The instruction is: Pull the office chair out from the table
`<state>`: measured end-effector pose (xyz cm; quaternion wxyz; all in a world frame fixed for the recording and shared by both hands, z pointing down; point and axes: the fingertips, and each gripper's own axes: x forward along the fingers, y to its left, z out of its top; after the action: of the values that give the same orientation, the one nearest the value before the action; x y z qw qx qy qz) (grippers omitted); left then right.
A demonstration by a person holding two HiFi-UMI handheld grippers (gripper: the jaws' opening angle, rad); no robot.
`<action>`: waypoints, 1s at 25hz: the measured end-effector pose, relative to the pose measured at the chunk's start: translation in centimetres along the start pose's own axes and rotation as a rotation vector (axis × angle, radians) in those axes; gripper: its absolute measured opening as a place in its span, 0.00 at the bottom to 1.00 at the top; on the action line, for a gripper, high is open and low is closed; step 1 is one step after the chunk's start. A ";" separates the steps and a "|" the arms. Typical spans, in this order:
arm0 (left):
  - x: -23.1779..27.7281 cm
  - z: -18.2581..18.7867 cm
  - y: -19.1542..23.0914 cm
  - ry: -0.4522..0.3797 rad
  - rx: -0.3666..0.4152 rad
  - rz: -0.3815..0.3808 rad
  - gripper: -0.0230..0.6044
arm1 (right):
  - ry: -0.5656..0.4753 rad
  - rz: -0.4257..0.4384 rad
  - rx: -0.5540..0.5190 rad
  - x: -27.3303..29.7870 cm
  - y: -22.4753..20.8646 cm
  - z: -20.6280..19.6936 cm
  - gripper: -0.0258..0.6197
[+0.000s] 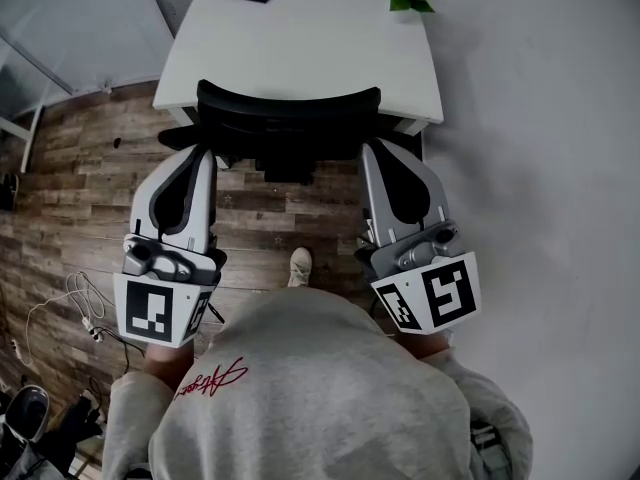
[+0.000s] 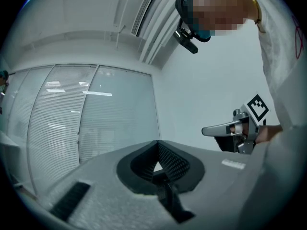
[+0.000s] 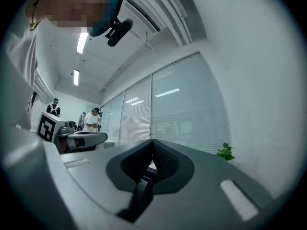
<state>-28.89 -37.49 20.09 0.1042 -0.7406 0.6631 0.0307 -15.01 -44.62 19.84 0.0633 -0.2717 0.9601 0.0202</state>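
Wood floor [image 1: 90,168], white tabletop [image 1: 300,58]. Office chair [image 1: 288,118] sits tucked at the tabletop's near edge. Left gripper [image 1: 199,150] and right gripper [image 1: 368,147] sit at the backrest's two ends, jaws closed with nothing visible between them, likely placed for an even, straight pull.

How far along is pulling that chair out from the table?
Done: left tongs and right tongs are shut, tips at both ends of the chair back. In hand: that contact; a firm grip isn't clear. Left: the chair sits against the table edge, so the pull remains.
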 end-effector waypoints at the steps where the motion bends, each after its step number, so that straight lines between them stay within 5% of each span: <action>1: 0.4 -0.2 0.2 0.003 0.004 0.007 0.03 | 0.000 0.003 0.000 0.3 -0.4 -0.1 0.04; 25: 3.7 -1.3 2.3 0.029 -0.005 0.081 0.03 | 0.034 0.069 0.026 4.8 -3.2 -0.9 0.04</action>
<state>-30.84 -41.55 20.39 0.0916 -0.7139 0.6937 0.0259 -17.48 -49.94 20.07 0.0497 -0.2378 0.9700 0.0050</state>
